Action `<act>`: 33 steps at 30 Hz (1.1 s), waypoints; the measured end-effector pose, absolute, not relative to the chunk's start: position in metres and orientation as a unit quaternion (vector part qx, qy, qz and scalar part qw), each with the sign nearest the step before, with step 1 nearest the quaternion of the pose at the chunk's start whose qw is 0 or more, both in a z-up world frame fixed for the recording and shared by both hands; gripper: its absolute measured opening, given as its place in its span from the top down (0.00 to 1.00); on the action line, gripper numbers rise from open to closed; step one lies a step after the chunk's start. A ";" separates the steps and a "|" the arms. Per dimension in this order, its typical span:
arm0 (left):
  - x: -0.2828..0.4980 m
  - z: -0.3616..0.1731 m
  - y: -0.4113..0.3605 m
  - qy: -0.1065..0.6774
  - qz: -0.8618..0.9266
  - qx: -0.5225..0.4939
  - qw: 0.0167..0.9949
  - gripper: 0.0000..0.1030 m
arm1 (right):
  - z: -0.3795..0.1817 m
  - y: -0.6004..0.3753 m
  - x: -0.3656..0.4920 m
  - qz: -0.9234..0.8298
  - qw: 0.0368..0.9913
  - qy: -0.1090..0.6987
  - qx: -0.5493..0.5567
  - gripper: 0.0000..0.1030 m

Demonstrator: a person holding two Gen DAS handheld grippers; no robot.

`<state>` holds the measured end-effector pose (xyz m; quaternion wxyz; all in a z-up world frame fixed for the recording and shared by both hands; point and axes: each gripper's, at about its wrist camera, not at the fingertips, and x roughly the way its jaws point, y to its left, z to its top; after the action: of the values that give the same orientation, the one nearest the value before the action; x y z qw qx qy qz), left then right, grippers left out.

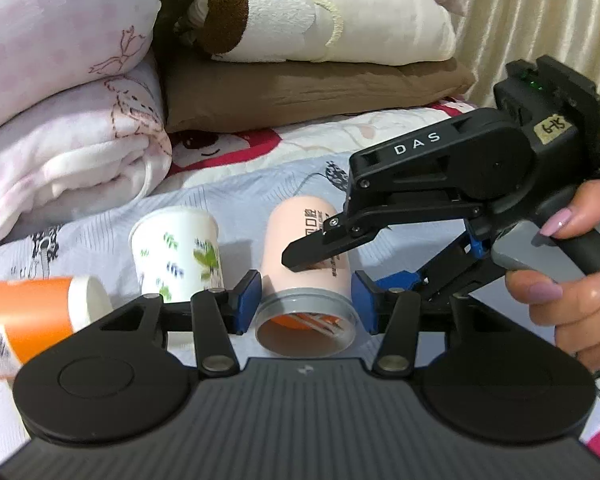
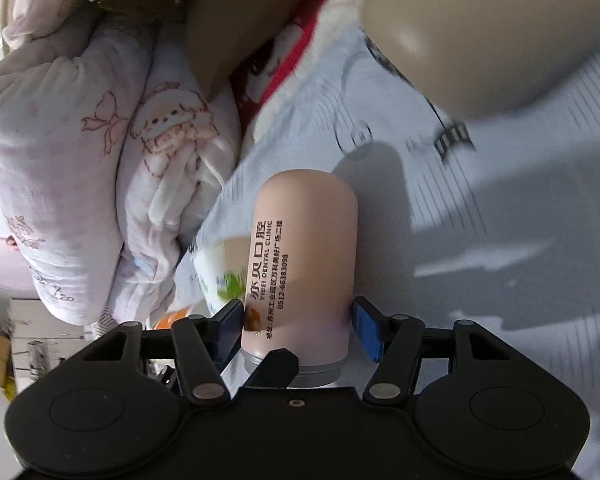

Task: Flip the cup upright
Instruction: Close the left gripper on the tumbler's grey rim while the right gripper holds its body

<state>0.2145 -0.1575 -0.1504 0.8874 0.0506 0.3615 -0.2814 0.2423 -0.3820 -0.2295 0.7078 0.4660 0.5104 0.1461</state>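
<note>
A pink cup [image 1: 304,256] with black print and a grey rim lies tilted, its open mouth [image 1: 306,330] toward the left wrist camera. My left gripper [image 1: 306,300] stands open, its blue pads either side of the cup's rim, not pressing it. My right gripper [image 2: 300,324] comes in from the right in the left wrist view and is shut on the pink cup [image 2: 304,264]; one black finger [image 1: 316,252] lies across the cup's side. In the right wrist view both pads touch the cup near its rim.
A white paper cup with green leaves [image 1: 178,252] stands upside down left of the pink cup. An orange and white cup [image 1: 28,316] lies at the far left. Folded blankets [image 1: 68,120] and pillows [image 1: 312,88] are stacked behind on the printed bedsheet [image 1: 260,188].
</note>
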 end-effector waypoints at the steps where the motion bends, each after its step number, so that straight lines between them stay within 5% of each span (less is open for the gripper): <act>1: 0.208 -0.150 -0.154 0.361 -0.285 0.048 0.887 0.53 | -0.229 -0.381 0.237 0.145 0.703 0.514 0.470 0.37; 33: 0.095 -0.149 -0.056 0.414 -0.295 0.013 0.861 0.53 | -0.222 -0.302 0.130 0.127 0.658 0.584 0.457 0.38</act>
<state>0.0952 -0.0556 -0.1494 0.8613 0.0131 0.4137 -0.2947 0.1295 -0.3020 -0.2218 0.6585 0.4573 0.5840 0.1274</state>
